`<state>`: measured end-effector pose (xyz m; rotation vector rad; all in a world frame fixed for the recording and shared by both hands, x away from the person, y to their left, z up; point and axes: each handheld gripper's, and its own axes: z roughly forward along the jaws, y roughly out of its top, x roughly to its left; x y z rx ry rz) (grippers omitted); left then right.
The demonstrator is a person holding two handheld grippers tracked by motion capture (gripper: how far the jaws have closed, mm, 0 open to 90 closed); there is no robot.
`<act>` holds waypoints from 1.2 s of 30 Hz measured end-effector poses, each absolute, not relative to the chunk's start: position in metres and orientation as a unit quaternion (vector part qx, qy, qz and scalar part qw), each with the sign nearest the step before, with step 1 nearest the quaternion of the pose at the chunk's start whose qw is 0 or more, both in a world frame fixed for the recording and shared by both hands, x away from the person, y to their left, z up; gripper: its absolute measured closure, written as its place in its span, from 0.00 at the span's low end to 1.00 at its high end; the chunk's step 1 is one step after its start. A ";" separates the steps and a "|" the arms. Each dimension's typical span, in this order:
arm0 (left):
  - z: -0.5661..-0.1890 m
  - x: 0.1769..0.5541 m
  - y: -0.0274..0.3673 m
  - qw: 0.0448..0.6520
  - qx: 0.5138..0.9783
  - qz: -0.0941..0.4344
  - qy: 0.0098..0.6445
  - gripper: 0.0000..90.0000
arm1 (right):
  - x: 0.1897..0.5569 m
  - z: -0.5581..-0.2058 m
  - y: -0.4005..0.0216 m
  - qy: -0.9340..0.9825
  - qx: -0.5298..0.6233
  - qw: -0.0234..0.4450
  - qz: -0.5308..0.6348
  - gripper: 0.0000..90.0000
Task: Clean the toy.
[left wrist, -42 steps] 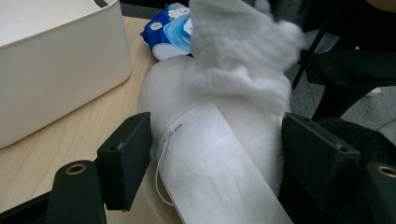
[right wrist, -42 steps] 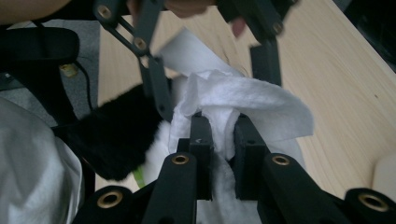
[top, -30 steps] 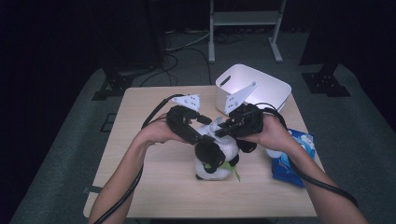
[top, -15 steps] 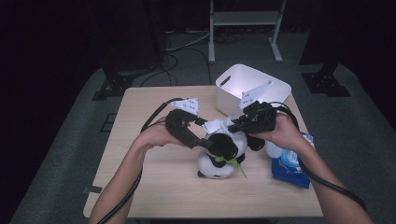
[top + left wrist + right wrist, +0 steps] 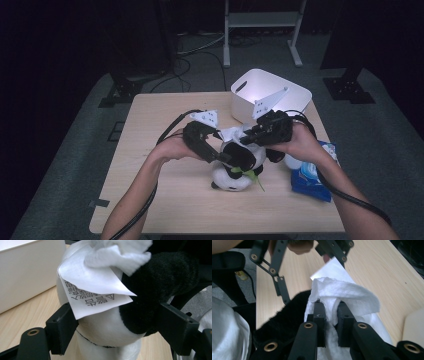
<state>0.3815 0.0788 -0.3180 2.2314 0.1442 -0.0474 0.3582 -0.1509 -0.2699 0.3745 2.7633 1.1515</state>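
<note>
While right tool (image 5: 329, 312) pinches white wipe (image 5: 347, 293) | left tool (image 5: 110, 332) jaws straddle panda plush (image 5: 107, 327), just widened, grip unclear | surface (image 5: 165, 200)

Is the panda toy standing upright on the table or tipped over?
Upright: the panda toy sits base-down on the table, head on top, steadied between the left gripper jaws.

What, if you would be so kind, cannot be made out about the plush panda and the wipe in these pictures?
- Plush panda: its face, high view, covered by both grippers and the hands.
- Paper tag: the full text, left gripper view, overlapped by the white wipe.
- Right gripper: the wipe's far end, right gripper view, hidden behind its own folds.
- Blue packet: its label, high view, too small.
</note>
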 end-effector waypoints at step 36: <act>-0.377 0.378 0.062 0.407 0.910 -0.026 0.070 0.16 | 0.363 -0.279 -0.178 0.913 0.165 0.085 0.363 0.89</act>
